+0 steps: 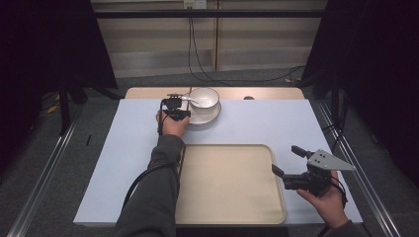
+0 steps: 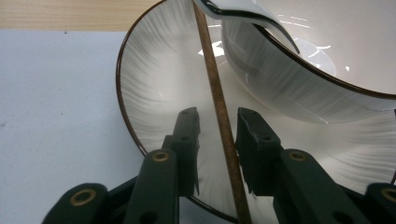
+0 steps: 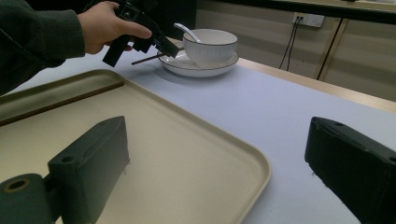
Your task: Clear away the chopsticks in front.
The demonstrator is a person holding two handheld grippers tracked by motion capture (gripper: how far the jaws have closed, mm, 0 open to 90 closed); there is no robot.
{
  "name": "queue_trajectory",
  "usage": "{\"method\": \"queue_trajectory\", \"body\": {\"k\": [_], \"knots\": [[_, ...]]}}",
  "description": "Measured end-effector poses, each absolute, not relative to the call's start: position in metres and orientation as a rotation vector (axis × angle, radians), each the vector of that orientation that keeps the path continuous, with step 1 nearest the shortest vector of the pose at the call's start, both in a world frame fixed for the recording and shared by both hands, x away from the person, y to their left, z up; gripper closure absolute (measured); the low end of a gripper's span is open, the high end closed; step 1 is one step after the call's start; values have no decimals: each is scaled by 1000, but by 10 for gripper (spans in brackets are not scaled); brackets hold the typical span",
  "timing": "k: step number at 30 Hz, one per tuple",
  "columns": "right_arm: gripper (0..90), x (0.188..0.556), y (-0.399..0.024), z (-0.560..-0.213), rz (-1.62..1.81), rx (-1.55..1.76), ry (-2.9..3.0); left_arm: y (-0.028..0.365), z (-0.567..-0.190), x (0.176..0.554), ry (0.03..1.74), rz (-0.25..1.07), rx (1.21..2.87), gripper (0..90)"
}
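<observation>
In the high view the left tool (image 1: pixel 179 104) sits at upper centre of the frame, against the left rim of a white plate (image 1: pixel 211 116) on the far part of the pale blue desk (image 1: pixel 123 163). A white bowl (image 1: pixel 204 98) stands on that plate, with a white spoon (image 1: pixel 190 100) leaning over its left rim. In the left gripper view the left tool (image 2: pixel 218 126) has its jaws open above the plate (image 2: pixel 154 84), and a thin brown stick (image 2: pixel 218 107) runs up between them from the bottom of the frame toward the bowl (image 2: pixel 299 79); it lies close along the right jaw, and whether they touch cannot be told. The spoon's handle (image 2: pixel 247 16) curves across the top of that frame. A beige tray (image 1: pixel 230 183) fills the lower centre of the high view, and a second brown stick (image 1: pixel 181 160) lies along its left inner edge. The right tool (image 1: pixel 286 160) is at lower right, held in a hand (image 1: pixel 326 202) just past the tray's right edge, jaws wide open and holding nothing. In the right gripper view the right tool (image 3: pixel 219 154) straddles the tray's corner (image 3: pixel 252 163), with the bowl (image 3: pixel 210 46), plate (image 3: pixel 196 67) and left tool (image 3: pixel 159 37) at the upper left.
</observation>
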State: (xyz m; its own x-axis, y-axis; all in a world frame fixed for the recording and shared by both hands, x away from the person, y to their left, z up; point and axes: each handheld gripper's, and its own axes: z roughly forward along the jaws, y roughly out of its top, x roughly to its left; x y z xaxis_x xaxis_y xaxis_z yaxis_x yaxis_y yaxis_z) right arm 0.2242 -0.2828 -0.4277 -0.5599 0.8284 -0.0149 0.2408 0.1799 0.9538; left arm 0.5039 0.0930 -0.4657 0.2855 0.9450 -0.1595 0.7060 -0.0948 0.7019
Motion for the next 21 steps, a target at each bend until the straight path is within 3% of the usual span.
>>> {"method": "queue_trajectory", "body": {"k": [6, 21], "knots": [[59, 224, -283, -428, 1396, 999, 1911, 91, -462, 503, 1563, 424, 1862, 847], [59, 223, -282, -427, 1393, 1002, 1911, 113, -445, 466, 1603, 369, 1782, 855]]}}
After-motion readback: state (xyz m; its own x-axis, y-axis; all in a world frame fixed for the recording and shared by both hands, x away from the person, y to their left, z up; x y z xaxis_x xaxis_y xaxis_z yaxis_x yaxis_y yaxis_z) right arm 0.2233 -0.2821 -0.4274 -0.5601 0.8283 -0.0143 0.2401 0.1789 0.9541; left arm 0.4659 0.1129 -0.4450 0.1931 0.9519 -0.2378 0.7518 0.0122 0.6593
